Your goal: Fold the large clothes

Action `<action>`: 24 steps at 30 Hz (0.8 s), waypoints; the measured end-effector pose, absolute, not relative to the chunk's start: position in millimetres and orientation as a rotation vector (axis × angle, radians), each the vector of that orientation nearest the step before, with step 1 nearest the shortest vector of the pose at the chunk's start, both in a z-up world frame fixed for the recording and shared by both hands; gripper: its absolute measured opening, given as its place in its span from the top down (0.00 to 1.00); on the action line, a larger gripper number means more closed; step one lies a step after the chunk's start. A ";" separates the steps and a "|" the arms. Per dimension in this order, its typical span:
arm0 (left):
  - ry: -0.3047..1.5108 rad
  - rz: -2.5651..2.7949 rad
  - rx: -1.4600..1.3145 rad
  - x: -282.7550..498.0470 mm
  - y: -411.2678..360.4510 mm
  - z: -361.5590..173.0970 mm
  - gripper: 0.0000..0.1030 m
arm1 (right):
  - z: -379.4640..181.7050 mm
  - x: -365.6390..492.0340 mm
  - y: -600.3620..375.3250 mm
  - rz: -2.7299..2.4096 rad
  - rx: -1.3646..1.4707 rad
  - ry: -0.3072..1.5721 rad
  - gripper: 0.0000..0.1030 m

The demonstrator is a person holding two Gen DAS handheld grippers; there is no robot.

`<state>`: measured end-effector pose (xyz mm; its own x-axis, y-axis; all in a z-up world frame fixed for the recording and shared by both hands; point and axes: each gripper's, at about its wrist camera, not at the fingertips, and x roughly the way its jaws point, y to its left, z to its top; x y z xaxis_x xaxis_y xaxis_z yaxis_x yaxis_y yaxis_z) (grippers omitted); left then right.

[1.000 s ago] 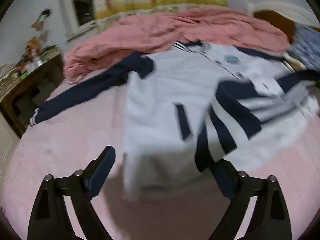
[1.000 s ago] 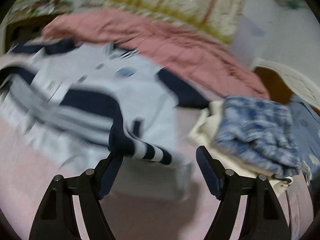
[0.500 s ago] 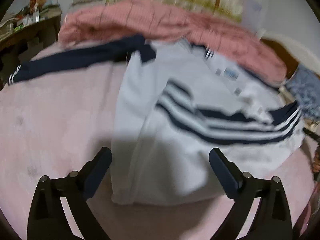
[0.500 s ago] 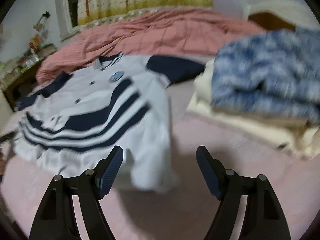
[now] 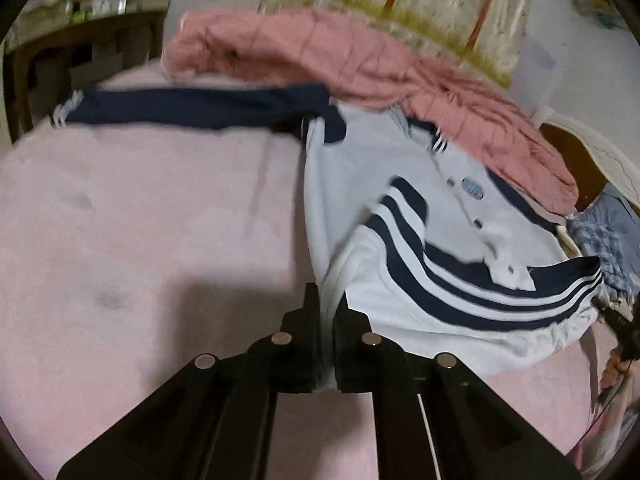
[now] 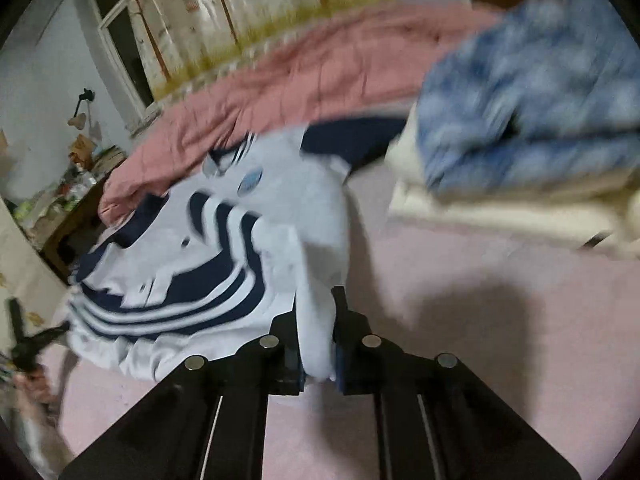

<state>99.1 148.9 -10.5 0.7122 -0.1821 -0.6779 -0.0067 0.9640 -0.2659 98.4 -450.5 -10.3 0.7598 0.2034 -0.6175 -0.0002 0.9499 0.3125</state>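
A white jacket [image 5: 360,184] with navy sleeves and navy stripes lies on a pink bed sheet [image 5: 140,220]. One navy sleeve [image 5: 180,108] stretches out to the left; the other, striped sleeve [image 5: 460,280] is folded across the front. My left gripper [image 5: 326,296] is shut on the near left corner of the jacket's hem. In the right wrist view the jacket [image 6: 280,208] bunches toward my right gripper [image 6: 316,300]. Its jaws are closing, and a thick fold of the white hem is pinched between the pads.
A crumpled pink quilt [image 5: 360,60] lies behind the jacket. A blue patterned garment [image 6: 520,100] sits on folded cream cloth [image 6: 500,208] to the right. A cluttered wooden desk [image 5: 80,48] stands at the far left. Bare sheet spreads left of the jacket.
Both grippers were open above the jacket; now each has shut on a bottom corner of the hem. Both views have rolled, and the striped sleeve lies flatter across the front.
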 end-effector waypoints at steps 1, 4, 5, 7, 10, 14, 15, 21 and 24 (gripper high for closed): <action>0.760 -0.093 -0.237 90.5 149.3 -3.6 0.95 | -1.5 91.3 -449.8 0.104 0.284 0.680 0.90; 0.716 -0.084 -0.210 60.8 156.5 10.3 0.95 | 21.2 65.7 -452.9 0.085 0.274 0.623 0.91; 0.712 -0.074 -0.202 52.5 159.9 8.9 0.96 | 24.1 57.5 -455.2 0.083 0.279 0.616 0.91; 0.724 -0.053 -0.185 39.9 163.4 -3.7 0.96 | 19.4 43.9 -457.5 0.090 0.274 0.643 0.91; 0.760 -0.037 -0.145 47.7 160.3 -32.7 0.95 | 0.7 33.9 -465.8 -0.071 0.185 0.670 0.98; 0.726 0.001 0.027 54.6 138.3 -43.5 0.52 | -20.2 44.0 -483.3 -0.049 0.185 0.706 0.97; 0.693 -0.015 0.046 52.4 134.5 -39.3 0.44 | -18.7 43.4 -480.3 -0.027 0.172 0.694 0.97; 0.549 -0.056 0.122 51.8 116.5 -7.1 0.22 | 10.8 40.1 -429.4 0.139 -0.013 0.617 0.36; 0.622 -0.076 0.095 76.1 116.9 -9.6 0.22 | 20.2 54.1 -403.4 0.233 -0.052 0.636 0.32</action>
